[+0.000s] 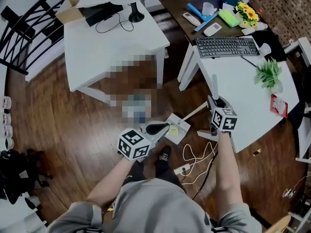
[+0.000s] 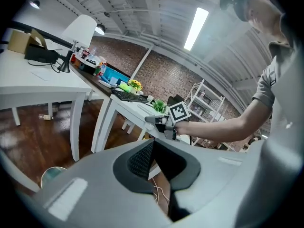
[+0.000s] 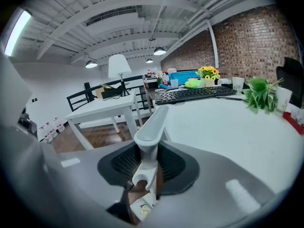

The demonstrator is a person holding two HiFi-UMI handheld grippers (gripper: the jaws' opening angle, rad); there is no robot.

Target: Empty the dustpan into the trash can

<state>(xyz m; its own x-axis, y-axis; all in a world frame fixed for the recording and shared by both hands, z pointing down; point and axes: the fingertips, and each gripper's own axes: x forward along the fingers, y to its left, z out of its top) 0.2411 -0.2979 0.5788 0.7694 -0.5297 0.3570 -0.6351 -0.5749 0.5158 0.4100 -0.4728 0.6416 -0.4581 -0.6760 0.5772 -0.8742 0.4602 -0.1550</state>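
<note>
Closest in, the left gripper (image 1: 156, 128) hangs just beside the dustpan (image 1: 181, 134), at the pan's left edge. Its tongs are pressed together with nothing between them. The pan sits low at the wooden floor, mouth up, with a small yellowish scrap (image 1: 173, 129) lying in it. On the near side of the pan a white cable (image 1: 194, 159) trails across the boards.

From the pan a long white handle (image 3: 153, 125) rises slantwise to the right gripper (image 3: 148, 161), whose tongs stand part-way apart and pinch the handle near its upper end; the pads appear to lie against both its sides.

The dustpan looks like thin, stiff plastic — light, but with smooth sides that could slip in the pads. Held this high, the pan will likely swing and twist on its long lever. A second hold low on the handle, just above the pan, should steady it; keep the mouth level until it is over the can, since the scrap is loose and will slide.

Beyond the pan, the trash can (image 2: 52, 174) stands on the floor by a leg of the lamp table (image 1: 112, 47). To the pan's far right is the desk (image 1: 243, 96) — the keyboard (image 1: 226, 46) sits at its back.
</note>
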